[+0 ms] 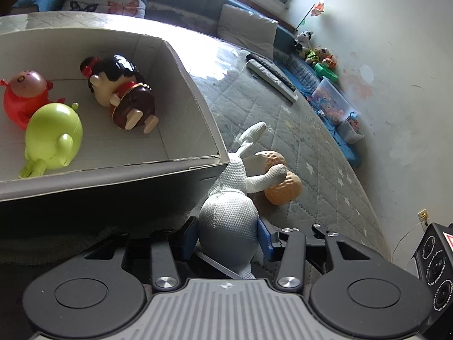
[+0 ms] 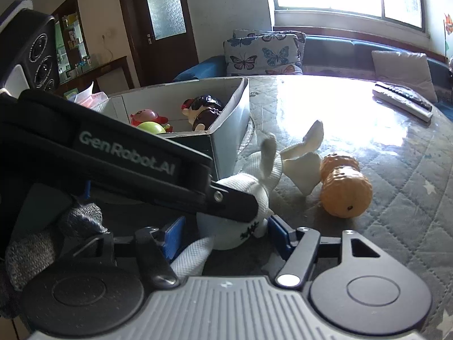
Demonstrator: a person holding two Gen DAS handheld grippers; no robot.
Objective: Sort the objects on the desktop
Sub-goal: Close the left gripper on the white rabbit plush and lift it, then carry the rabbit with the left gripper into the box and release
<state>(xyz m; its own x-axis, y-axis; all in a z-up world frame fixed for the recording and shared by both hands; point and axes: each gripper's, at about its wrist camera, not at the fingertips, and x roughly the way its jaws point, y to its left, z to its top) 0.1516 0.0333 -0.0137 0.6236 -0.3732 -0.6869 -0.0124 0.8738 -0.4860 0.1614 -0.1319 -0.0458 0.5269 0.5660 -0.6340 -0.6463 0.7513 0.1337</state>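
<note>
A white plush rabbit [image 1: 229, 215] lies on the quilted table beside an open cardboard box [image 1: 198, 90]. An orange peanut-shaped toy [image 1: 283, 189] rests against its arm. My left gripper [image 1: 226, 236] is shut on the rabbit's body, blue pads against both sides. In the right wrist view my right gripper [image 2: 226, 233] stands open around the rabbit's [image 2: 220, 235] head end, a dark gap left of it. The left gripper's black finger [image 2: 141, 158] crosses over the rabbit there. The peanut toy [image 2: 345, 192] lies to the right. The box holds a red pig [image 1: 24, 96], a green figure [image 1: 53, 138] and a dark-haired doll [image 1: 124, 90].
Two remote controls [image 1: 271, 76] lie at the table's far side. Butterfly cushions [image 2: 263, 53] and a grey pillow [image 1: 246, 31] sit on the bench behind. A clear bin of small toys [image 1: 331, 99] stands by the wall. A grey gloved hand [image 2: 28, 252] holds the left gripper.
</note>
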